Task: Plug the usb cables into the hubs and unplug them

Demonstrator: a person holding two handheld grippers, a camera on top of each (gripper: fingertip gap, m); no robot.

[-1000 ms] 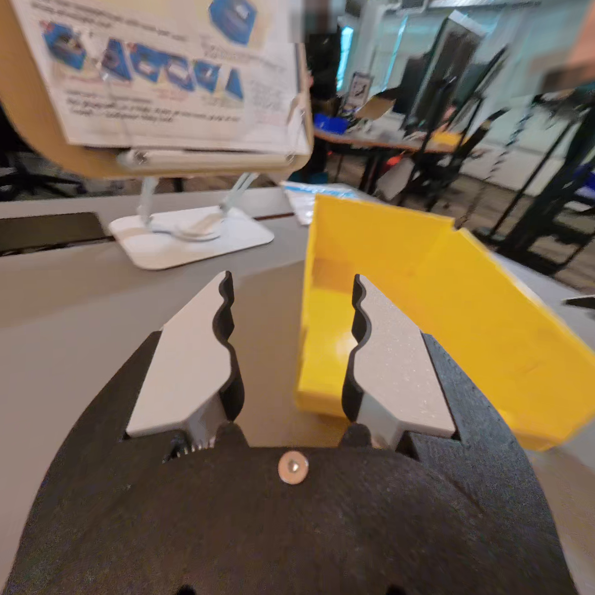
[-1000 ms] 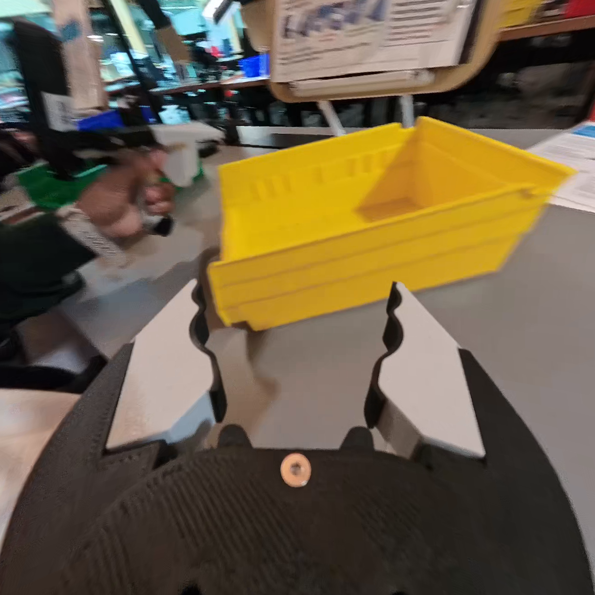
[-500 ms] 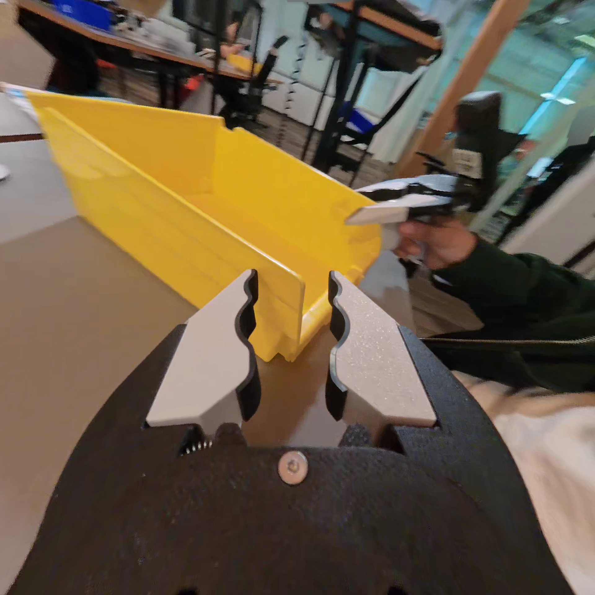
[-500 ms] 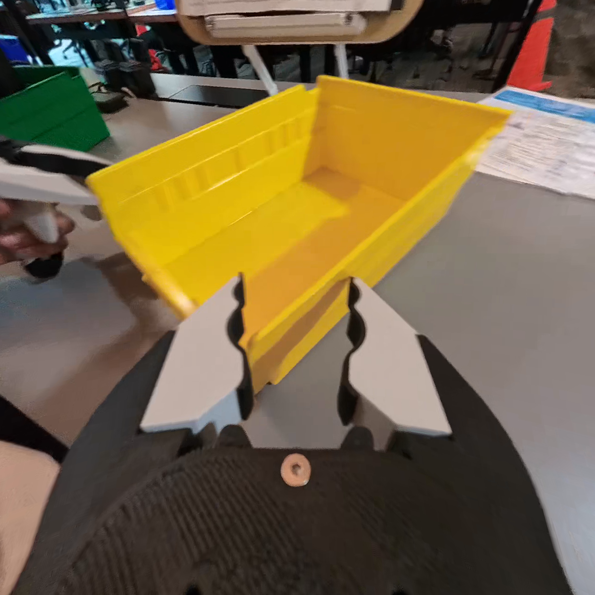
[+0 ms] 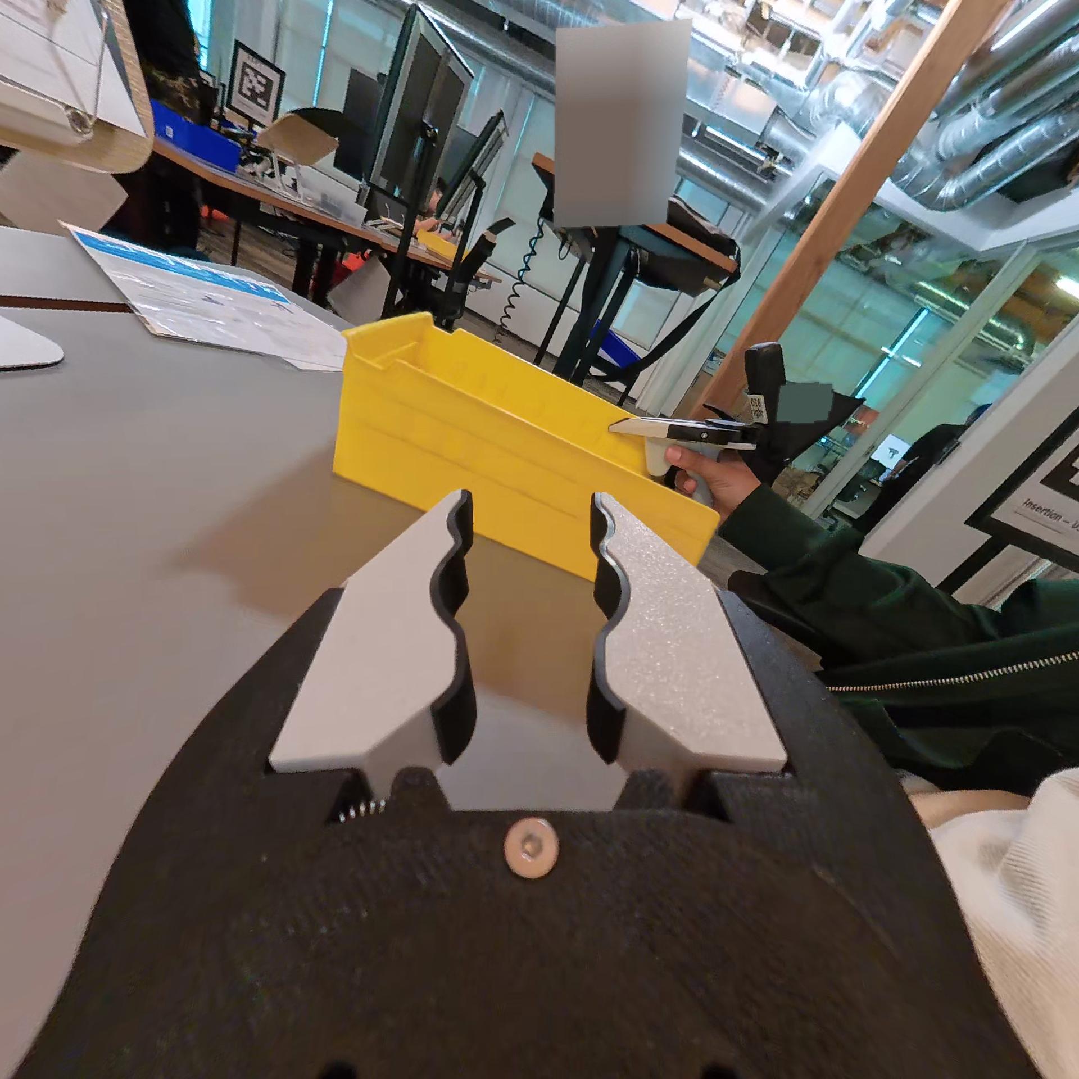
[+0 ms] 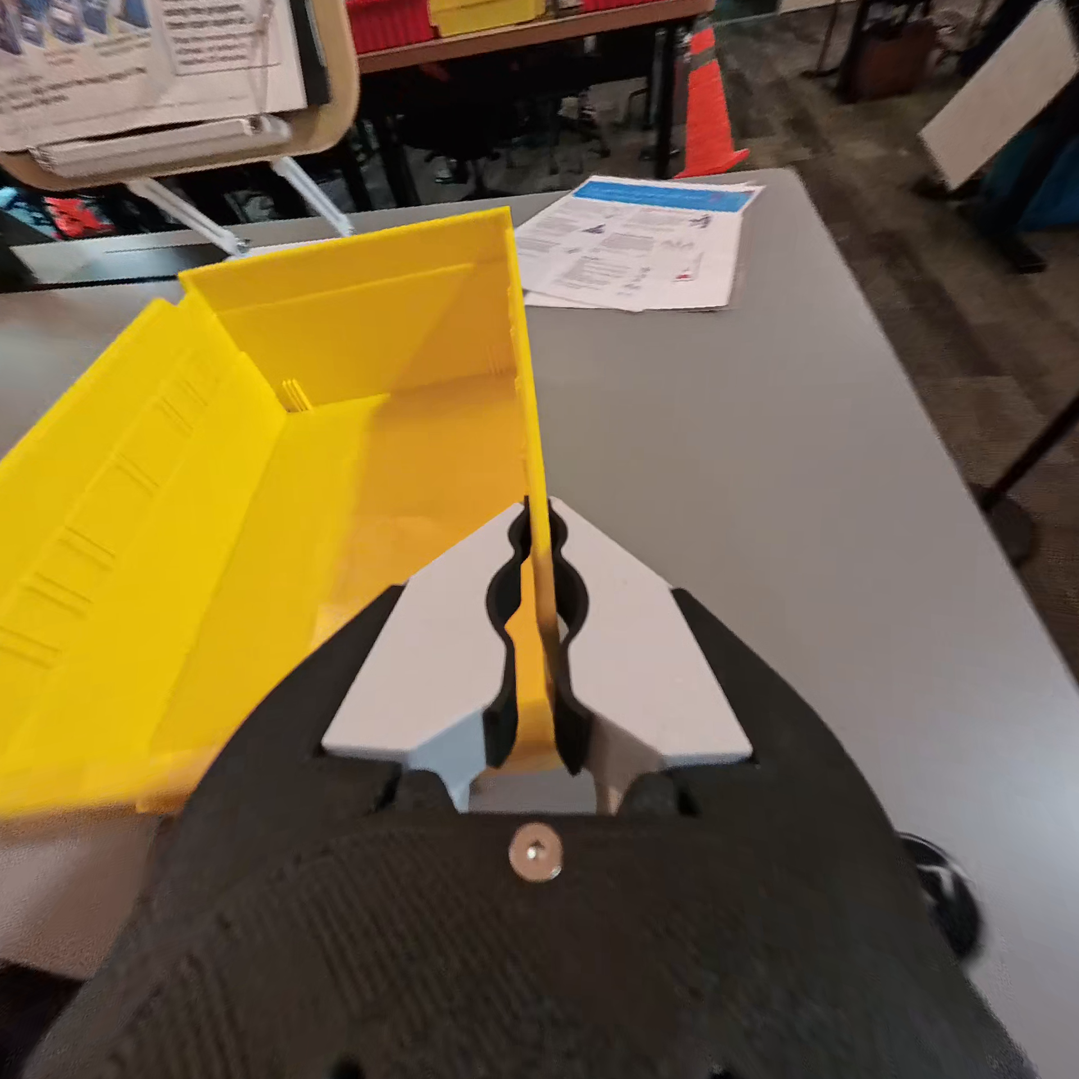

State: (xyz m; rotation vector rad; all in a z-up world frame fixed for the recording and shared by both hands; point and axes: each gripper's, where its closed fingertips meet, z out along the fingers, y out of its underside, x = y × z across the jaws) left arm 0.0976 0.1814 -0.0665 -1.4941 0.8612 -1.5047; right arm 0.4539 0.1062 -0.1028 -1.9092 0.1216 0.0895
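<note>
An empty yellow plastic bin [image 5: 467,444] stands on the grey table [image 5: 146,496]. In the right wrist view my right gripper [image 6: 538,514] is shut on the right side wall of the bin [image 6: 292,496], near its front corner. It also shows in the left wrist view [image 5: 671,432], held by a hand at the bin's far end. My left gripper [image 5: 528,505] is open and empty, just short of the bin's near wall. No USB cables or hubs are in view.
Printed sheets [image 6: 636,245] lie on the table beyond the bin. A document stand with a page [image 6: 152,87] is at the back left. The table's right edge [image 6: 934,409] drops to the floor. An orange cone [image 6: 706,105] stands behind.
My right gripper has moved onto the bin's side wall and closed on it. My left gripper has backed away from the bin's wall and opened wider.
</note>
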